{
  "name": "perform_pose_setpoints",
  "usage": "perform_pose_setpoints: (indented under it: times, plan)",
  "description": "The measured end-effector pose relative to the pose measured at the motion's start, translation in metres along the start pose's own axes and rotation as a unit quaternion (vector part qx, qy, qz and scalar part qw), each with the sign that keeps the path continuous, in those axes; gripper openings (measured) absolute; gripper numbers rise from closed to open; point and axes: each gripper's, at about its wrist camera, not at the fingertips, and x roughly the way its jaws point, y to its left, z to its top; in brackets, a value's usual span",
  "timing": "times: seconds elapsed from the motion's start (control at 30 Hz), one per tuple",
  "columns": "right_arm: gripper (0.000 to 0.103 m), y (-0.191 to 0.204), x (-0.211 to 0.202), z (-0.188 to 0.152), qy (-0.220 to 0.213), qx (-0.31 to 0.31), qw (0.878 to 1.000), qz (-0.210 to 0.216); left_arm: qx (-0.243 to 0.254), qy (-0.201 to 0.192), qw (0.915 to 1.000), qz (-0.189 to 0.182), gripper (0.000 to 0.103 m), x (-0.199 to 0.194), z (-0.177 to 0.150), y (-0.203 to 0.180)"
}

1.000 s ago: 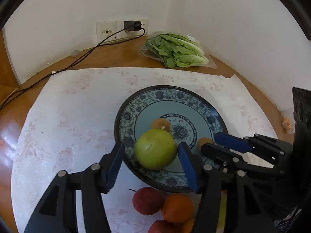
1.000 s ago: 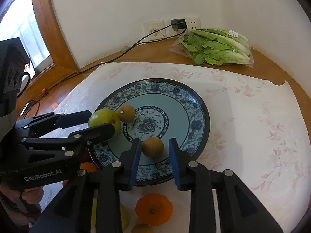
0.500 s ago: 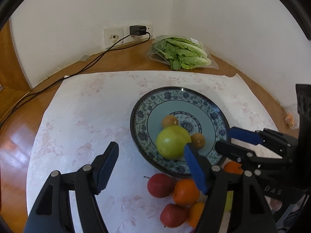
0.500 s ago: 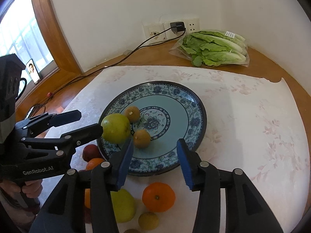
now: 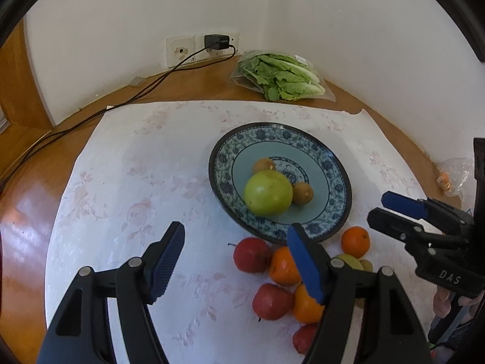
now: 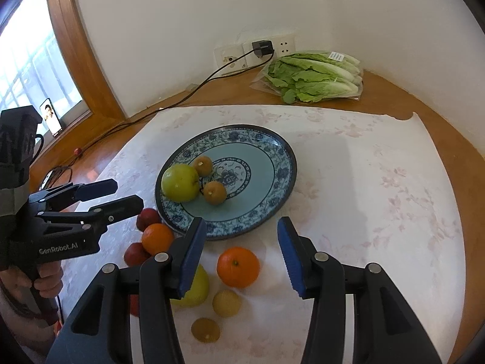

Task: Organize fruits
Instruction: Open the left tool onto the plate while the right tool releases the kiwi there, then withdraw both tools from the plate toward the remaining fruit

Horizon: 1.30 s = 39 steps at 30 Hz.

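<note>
on the round blue-and-white patterned plate [image 6: 282, 163], at the middle of both views, a big green apple [image 6: 180, 183] and two small brown round fruits [image 6: 215, 192] are now sitting free. a second ago the left gripper [image 5: 235, 259] and the right gripper [image 6: 241, 250] were each closed around one of them; both have just been opening and pulling back, and now their blue pads are standing apart with nothing between them. three fruits look delivered, to my eye. still waiting on the white floral cloth [image 6: 379, 182] below the plate: three oranges [image 6: 238, 267], three red apples [image 5: 252, 254], one yellow-green apple [image 6: 194, 288], two small yellowish fruits [image 6: 226, 303]. either gripper could be going for the lone orange next.
</note>
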Motion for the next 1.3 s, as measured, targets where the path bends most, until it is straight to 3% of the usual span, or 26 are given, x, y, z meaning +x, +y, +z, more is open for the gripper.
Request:
perform_pose_setpoints:
  times: [0.5,1.3]
  plan:
    - [0.05,0.011,-0.011,-0.022,-0.009,-0.004,1.0,-0.011,-0.01,0.019,0.9997,-0.012,0.074,-0.003,-0.018,0.001]
    - [0.05,0.01,-0.015,-0.045,0.007,0.024,1.0,0.016,-0.006,0.036,0.999,-0.027,0.074,-0.001,-0.039,0.0]
